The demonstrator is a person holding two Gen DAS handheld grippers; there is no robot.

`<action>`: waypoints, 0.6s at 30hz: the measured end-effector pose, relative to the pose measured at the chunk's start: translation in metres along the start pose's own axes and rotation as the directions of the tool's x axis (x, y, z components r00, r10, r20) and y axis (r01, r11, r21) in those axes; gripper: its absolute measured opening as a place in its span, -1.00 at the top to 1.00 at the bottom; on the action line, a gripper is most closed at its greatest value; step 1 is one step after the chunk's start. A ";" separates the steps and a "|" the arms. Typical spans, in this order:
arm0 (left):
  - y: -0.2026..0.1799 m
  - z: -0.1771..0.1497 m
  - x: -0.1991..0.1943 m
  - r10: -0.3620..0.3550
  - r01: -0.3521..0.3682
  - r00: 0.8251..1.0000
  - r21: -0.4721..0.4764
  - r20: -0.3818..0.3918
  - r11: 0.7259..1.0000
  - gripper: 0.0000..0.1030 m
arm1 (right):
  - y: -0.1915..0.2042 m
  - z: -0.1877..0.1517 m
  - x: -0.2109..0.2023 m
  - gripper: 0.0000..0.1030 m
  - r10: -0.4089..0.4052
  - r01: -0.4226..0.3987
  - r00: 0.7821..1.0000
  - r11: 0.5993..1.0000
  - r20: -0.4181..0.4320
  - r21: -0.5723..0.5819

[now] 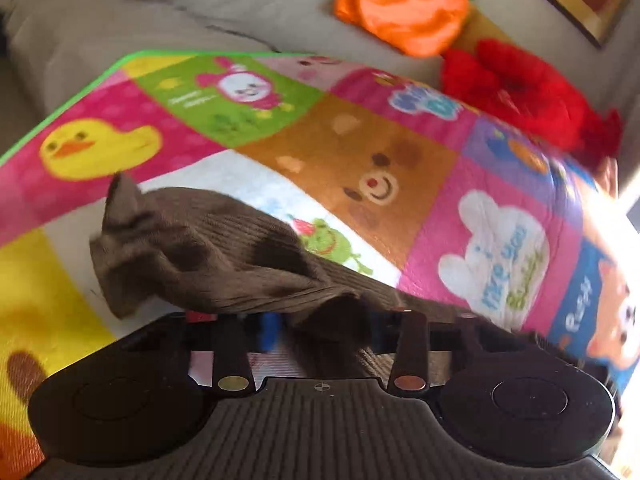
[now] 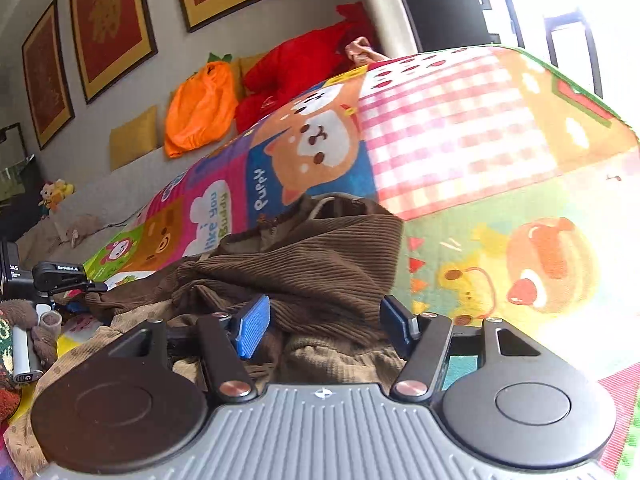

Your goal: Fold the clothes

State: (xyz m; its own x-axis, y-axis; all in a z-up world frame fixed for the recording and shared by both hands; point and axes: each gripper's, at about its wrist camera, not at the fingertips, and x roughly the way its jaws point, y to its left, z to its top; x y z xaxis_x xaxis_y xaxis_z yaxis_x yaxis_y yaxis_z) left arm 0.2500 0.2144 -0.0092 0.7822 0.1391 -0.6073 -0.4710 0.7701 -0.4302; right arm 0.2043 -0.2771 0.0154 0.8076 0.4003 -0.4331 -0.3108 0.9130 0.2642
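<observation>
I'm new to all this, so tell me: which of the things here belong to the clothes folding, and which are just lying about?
Part of the job:
- brown ribbed garment, bunched on the mat
- left gripper, cloth draped over it
- right gripper, open above the garment
- cartoon play mat, the folding surface

Just lying about:
- orange cushion
- red cushion
- framed pictures on the wall
- small plush toy

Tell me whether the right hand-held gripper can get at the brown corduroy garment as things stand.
Probably yes: the right hand-held gripper is open, the brown corduroy garment lies directly between and ahead of its fingers, nothing between.
</observation>
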 end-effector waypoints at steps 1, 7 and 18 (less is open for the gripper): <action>-0.009 0.001 -0.002 -0.019 0.019 1.000 0.039 0.004 0.999 0.62 | -0.006 0.000 -0.005 -0.21 -0.012 0.012 1.000 1.000 0.008 0.009; -0.114 -0.017 -0.047 -0.220 0.147 0.967 0.425 0.128 0.893 0.66 | -0.030 0.003 -0.017 -0.23 -0.051 0.049 0.998 0.998 0.030 0.050; -0.198 -0.147 -0.048 -0.437 0.559 0.826 0.620 -0.357 0.550 -0.38 | -0.023 0.013 -0.008 -0.31 -0.033 0.031 0.999 0.999 0.043 0.034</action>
State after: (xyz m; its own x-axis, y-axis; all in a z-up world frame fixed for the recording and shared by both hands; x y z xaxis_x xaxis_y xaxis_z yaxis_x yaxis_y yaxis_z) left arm 0.2454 -0.0362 0.0068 0.7060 -0.4439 -0.5519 0.4315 0.8875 -0.1618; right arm 0.2117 -0.3025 0.0240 0.8383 0.3662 -0.4040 -0.2680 0.9219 0.2797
